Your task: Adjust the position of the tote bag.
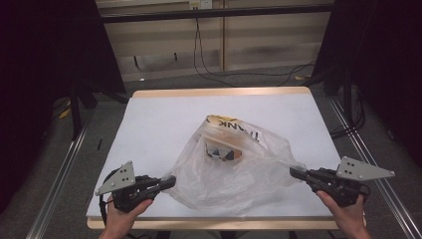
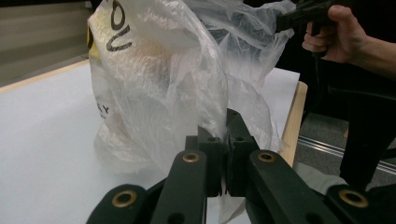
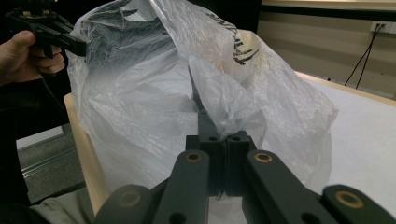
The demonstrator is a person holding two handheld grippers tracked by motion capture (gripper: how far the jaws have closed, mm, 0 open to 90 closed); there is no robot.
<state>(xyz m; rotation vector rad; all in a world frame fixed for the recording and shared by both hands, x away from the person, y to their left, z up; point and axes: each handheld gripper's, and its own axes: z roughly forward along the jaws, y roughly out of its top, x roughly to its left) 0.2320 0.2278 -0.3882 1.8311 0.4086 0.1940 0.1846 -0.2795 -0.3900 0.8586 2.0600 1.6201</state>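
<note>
Nearby, cables (image 1: 209, 69) behind table (image 1: 149, 124), bag (image 1: 234, 169) central

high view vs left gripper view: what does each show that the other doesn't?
High view alone: the whole white table with its wooden far edge, dark and brownish contents lying in the bag's middle, the grey plates on top of both grippers, and cables on the floor beyond.

Left gripper view alone: the left gripper fingers closed on a pinch of the film, seen close up.

Both: the clear plastic bag with black lettering, stretched between the left gripper and the right gripper, and the right hand.
</note>
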